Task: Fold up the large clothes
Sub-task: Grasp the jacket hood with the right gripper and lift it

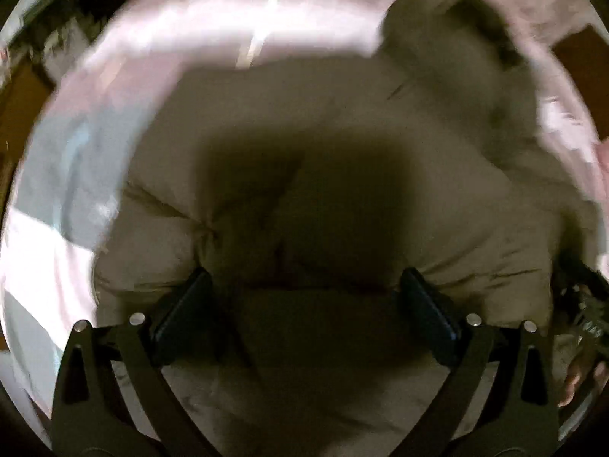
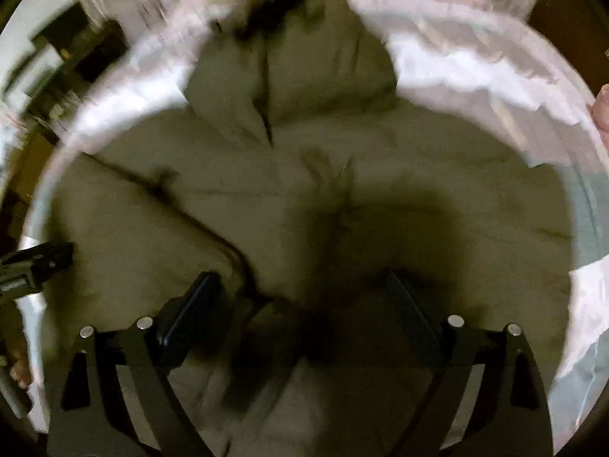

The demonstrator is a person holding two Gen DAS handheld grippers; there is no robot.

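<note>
A large olive-beige padded jacket (image 1: 342, 133) lies spread on a bed; in the right wrist view the jacket (image 2: 304, 175) shows its hood (image 2: 289, 76) pointing away and a sleeve folded across at the left. My left gripper (image 1: 304, 278) hovers open just over the jacket's puffy fabric, its fingers (image 1: 186, 304) wide apart with nothing between them. My right gripper (image 2: 302, 285) is also open above the jacket's lower body. The left gripper (image 2: 34, 262) shows at the left edge of the right wrist view. Both views are motion-blurred.
The white and pale pink bedsheet (image 1: 76, 175) surrounds the jacket, seen too as the bedsheet (image 2: 475, 68). Dark furniture (image 2: 64, 49) and brown floor lie beyond the bed's far left. A person's fingers (image 1: 582, 381) show at the right edge.
</note>
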